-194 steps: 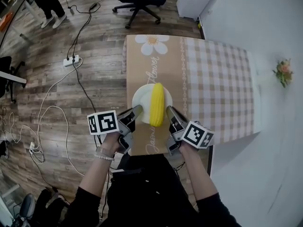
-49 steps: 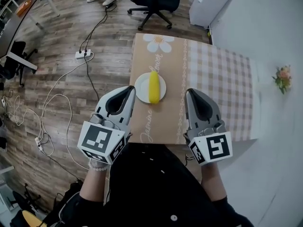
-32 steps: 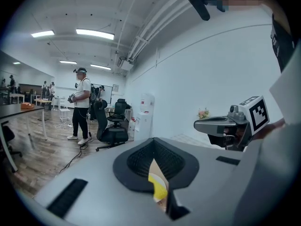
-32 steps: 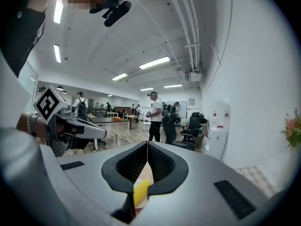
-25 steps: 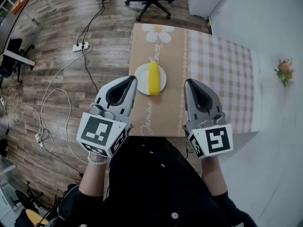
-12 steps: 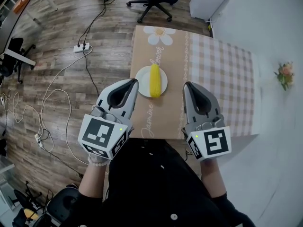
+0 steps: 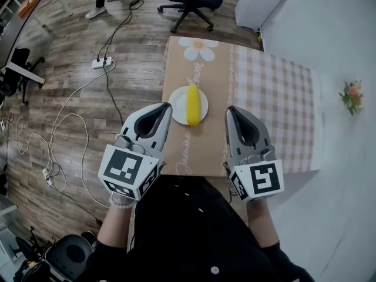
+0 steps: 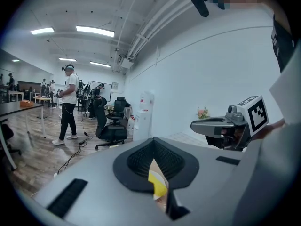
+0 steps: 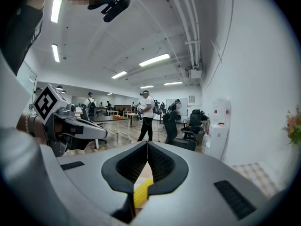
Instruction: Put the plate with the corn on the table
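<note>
Plate [image 7: 178,107] with corn [image 7: 192,103] sits flat on desk [image 7: 264,110], on its tan strip. My left gripper [image 7: 158,109] and right gripper [image 7: 235,111] hang short of it, one each side, not touching, jaws together on nothing. Judgement: placement done, nothing left.

The left hand-held gripper [image 7: 163,106] and the right hand-held gripper [image 7: 231,109] have smooth grey shells. Each has a teardrop opening lined with black ribbed pads [image 8: 138,159] and narrow black slots [image 8: 66,197] on top. Each carries a white cube [image 7: 130,170] printed with black square markers. The person wears a black top [image 7: 188,228] with long sleeves [image 7: 106,258] and a pale bead bracelet [image 7: 120,203].
</note>
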Available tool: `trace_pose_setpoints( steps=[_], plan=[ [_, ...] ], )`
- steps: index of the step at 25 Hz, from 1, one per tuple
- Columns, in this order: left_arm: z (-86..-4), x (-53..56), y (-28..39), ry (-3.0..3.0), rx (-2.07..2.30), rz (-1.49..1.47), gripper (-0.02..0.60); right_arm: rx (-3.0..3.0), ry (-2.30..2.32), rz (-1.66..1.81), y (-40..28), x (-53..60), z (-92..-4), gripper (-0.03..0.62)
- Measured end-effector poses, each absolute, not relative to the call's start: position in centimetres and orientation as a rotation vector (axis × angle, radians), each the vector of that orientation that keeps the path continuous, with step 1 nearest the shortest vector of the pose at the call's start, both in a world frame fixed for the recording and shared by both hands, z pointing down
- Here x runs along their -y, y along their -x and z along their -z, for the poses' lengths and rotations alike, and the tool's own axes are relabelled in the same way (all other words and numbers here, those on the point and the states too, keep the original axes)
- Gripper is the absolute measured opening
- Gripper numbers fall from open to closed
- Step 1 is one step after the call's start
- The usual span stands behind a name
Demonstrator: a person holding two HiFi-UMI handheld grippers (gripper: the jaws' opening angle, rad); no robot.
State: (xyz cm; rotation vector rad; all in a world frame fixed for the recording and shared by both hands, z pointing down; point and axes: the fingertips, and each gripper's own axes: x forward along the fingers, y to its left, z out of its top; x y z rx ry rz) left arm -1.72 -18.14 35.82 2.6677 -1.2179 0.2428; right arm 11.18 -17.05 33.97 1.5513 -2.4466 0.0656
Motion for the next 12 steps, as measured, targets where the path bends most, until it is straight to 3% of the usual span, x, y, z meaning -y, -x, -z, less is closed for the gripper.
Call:
trace_pose_setpoints(
  steps=[12],
  plan=[
    [-36.24, 17.80, 0.99, -2.666, 1.164, -0.248, 0.014, 2.422, -1.567, -0.079, -11.44, 16.58, -34.22, 0.041]
  ],
)
